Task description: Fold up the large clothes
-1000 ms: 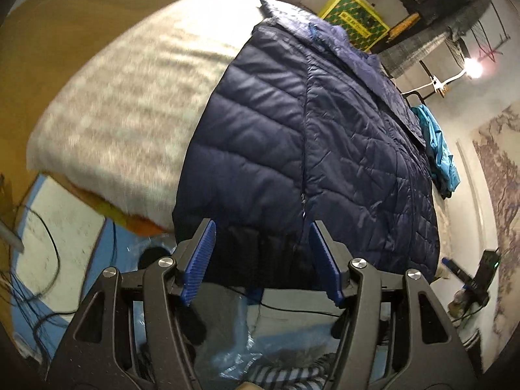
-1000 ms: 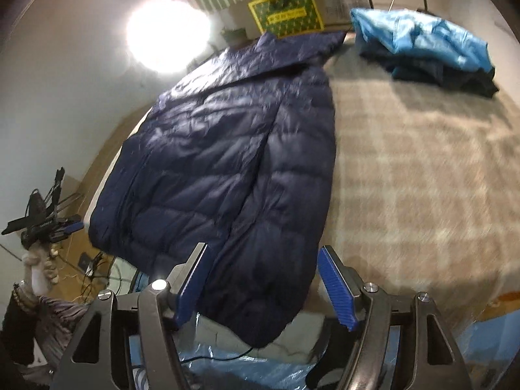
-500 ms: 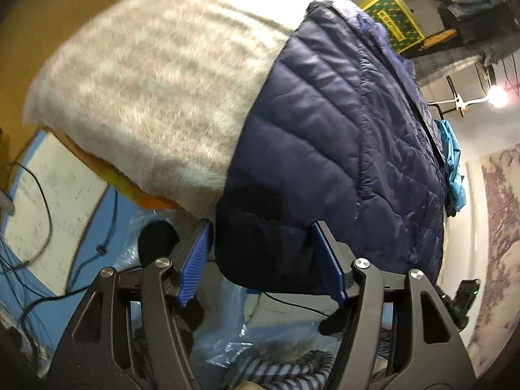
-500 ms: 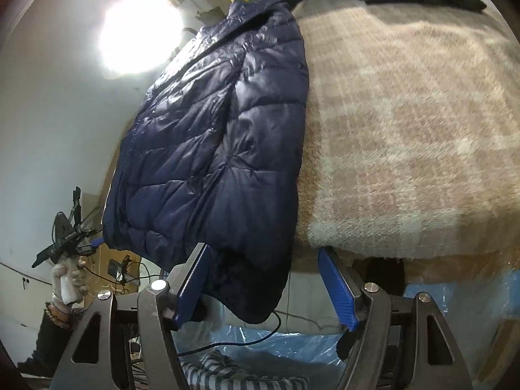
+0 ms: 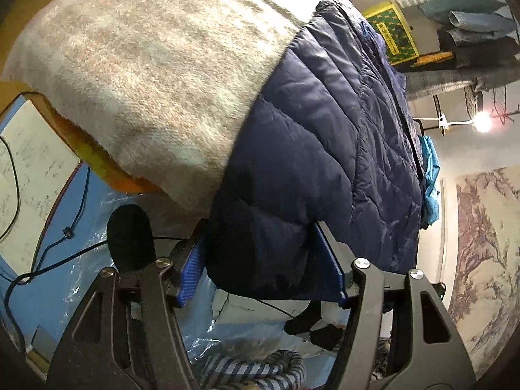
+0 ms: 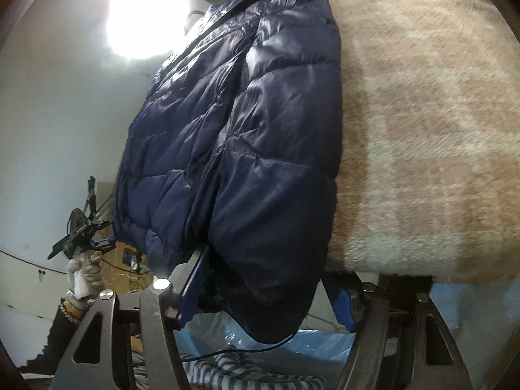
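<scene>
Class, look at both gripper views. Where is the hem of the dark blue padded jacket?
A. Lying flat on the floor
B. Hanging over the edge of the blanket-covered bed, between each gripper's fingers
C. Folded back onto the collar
B: the jacket hem droops past the blanket edge, between the fingers of the left gripper and right gripper.

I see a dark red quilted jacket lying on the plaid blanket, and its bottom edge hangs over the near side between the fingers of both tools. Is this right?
Not quite: the quilted jacket is navy blue, not dark red, as both wrist views show. The rest holds: it lies on the plaid blanket, and its bottom edge hangs over the near side between the fingers of the left tool and the right tool, whose jaws are closing.
</scene>
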